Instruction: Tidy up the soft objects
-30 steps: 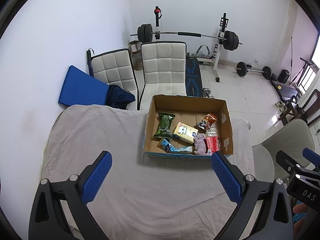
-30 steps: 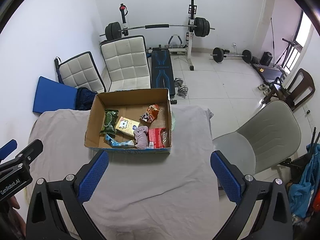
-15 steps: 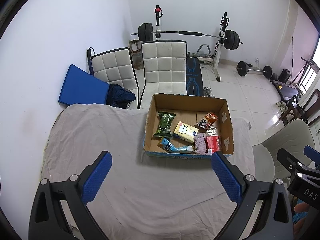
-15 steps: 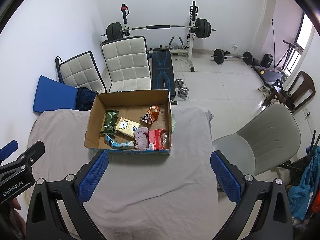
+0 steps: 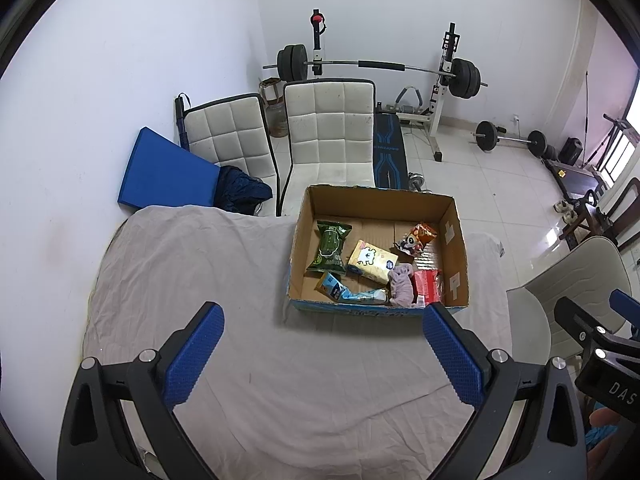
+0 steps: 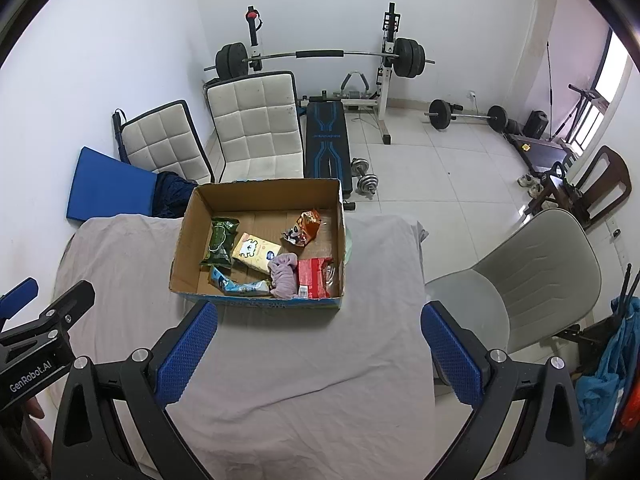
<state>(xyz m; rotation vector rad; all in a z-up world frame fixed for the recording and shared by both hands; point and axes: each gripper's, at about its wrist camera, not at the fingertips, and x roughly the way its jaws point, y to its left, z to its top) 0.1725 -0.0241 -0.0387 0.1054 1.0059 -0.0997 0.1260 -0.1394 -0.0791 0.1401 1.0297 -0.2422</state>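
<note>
An open cardboard box [image 5: 456,236] [image 6: 188,236] stands on a table covered with grey cloth [image 5: 200,280] [image 6: 300,360]. Inside lie a green packet [image 5: 330,246] [image 6: 221,246], a yellow tissue pack [image 5: 372,260] [image 6: 256,256], an orange snack bag [image 5: 418,236] [image 6: 305,226], a mauve cloth [image 5: 402,284] [image 6: 285,274], a red packet [image 5: 426,286] [image 6: 314,278] and a light blue packet [image 5: 348,292] [image 6: 240,285]. My left gripper [image 5: 322,356] is open and empty, above the cloth short of the box. My right gripper [image 6: 318,354] is open and empty, also short of the box.
Two white padded chairs [image 5: 328,136] [image 6: 256,124] and a blue mat [image 5: 164,176] stand behind the table. A grey chair [image 6: 532,276] is at the table's right. A weight bench with barbell [image 6: 324,136] stands on the tiled floor beyond.
Both views have shifted very slightly; the box sits a touch lower in frame. Both grippers stay open and empty.
</note>
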